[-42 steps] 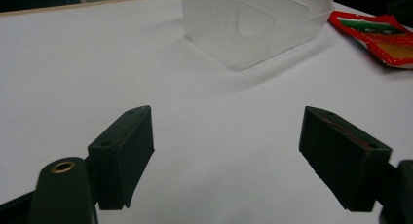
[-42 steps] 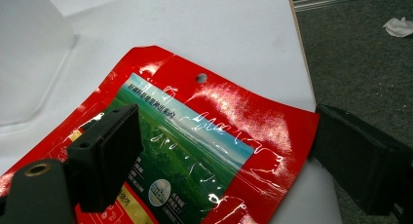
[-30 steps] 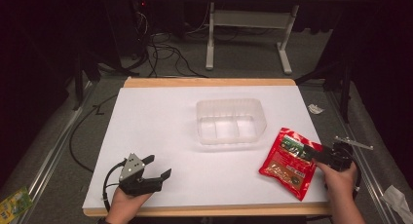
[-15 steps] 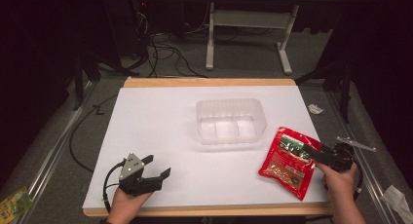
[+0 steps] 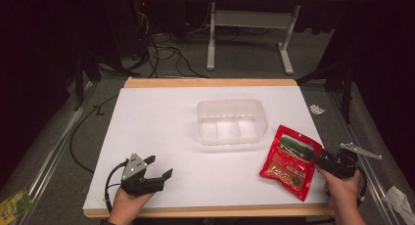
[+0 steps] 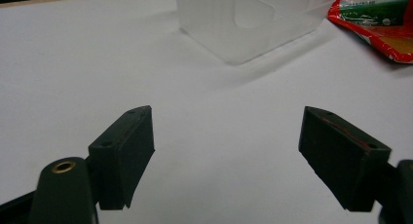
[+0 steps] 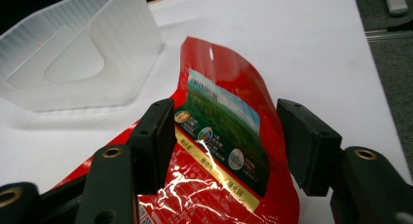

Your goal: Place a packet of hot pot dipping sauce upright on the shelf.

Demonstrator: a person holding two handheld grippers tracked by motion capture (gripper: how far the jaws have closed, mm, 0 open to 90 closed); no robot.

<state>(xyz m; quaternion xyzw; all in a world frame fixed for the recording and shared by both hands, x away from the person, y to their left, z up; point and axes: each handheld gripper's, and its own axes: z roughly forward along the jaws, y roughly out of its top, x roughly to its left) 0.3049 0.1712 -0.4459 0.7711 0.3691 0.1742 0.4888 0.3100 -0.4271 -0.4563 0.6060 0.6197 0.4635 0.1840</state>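
A red snack pouch with a green picture lies at the table's right front, beside a clear plastic tub. My right gripper reaches over the pouch's right side. In the right gripper view its jaws have just been closing, and the pads of the gripper press on the two edges of the pouch, which bows up between them. The left gripper rests at the front left, open and holding nothing. In the left gripper view its jaws stand wide, facing the tub and the pouch.
A white sheet covers the wooden table. The tub has inner dividers and holds nothing. On the floor lie cables, a green packet at the left and a white scrap at the right.
The right gripper's jaws have narrowed around the pouch, and the hand has shifted slightly. The left gripper has stayed where it was.
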